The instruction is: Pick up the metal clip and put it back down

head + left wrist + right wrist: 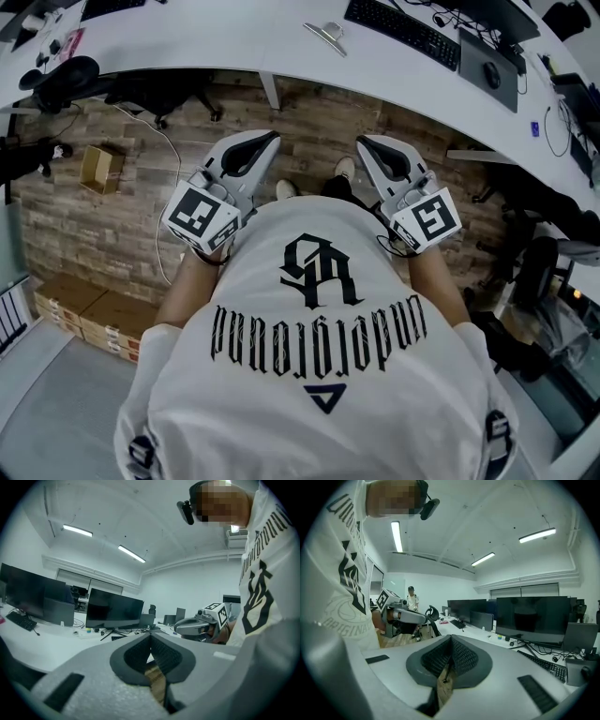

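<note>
Overall: a person in a white printed T-shirt (309, 375) stands at the curved white desk (234, 37), with both grippers held close to the chest, above the wood-pattern floor (309, 122).
Left gripper (265, 142): jaws clenched, tips meeting, nothing between them. It points toward the desk's near edge.
Right gripper (367, 143): jaws clenched, tips touching, nothing grasped. It sits beside the left one, the two apart.
Metal clip (328, 36): lies on the desk close to its near edge, left of the keyboard. It is well apart from both grippers and touched by neither.
Keyboard (403, 30): black, set at an angle on the desk's right part.
Mouse (492, 74): dark, on a dark mat (487, 52) just right of the keyboard.
Cardboard box (98, 167): on the floor below the desk's left part.
Monitors (114, 609): dark screens standing in a row along the desk, seen in the left gripper view.
Second person (411, 597): stands in the far background of the right gripper view.
</note>
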`<state>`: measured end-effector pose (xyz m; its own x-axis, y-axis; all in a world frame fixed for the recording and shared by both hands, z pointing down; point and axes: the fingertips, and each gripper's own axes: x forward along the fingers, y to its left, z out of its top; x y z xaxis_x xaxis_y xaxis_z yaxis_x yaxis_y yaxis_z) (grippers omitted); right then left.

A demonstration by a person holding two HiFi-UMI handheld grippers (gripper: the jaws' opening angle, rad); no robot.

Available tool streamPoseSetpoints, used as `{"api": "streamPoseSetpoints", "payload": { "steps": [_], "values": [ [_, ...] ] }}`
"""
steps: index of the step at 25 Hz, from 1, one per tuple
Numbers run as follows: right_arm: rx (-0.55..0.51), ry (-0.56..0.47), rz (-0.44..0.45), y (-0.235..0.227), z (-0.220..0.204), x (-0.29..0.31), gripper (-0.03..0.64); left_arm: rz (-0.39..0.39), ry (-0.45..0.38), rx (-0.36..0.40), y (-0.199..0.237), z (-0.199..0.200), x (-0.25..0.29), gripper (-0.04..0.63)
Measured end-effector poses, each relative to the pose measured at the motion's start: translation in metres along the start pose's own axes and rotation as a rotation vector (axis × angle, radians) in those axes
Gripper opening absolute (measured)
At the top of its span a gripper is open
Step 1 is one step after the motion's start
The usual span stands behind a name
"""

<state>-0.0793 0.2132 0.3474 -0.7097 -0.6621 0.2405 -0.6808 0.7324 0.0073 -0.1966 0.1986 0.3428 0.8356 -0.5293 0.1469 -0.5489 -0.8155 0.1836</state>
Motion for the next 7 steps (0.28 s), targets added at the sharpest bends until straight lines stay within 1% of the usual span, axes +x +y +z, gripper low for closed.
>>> {"api": "streamPoseSetpoints", "payload": {
  "steps": [7],
  "values": [
    [-0.002,0.004,0.005,-0.017,0.003,-0.002,0.014,-0.008,0.004,-0.011,0.001,0.003,0.018,0.012]
  ]
}}
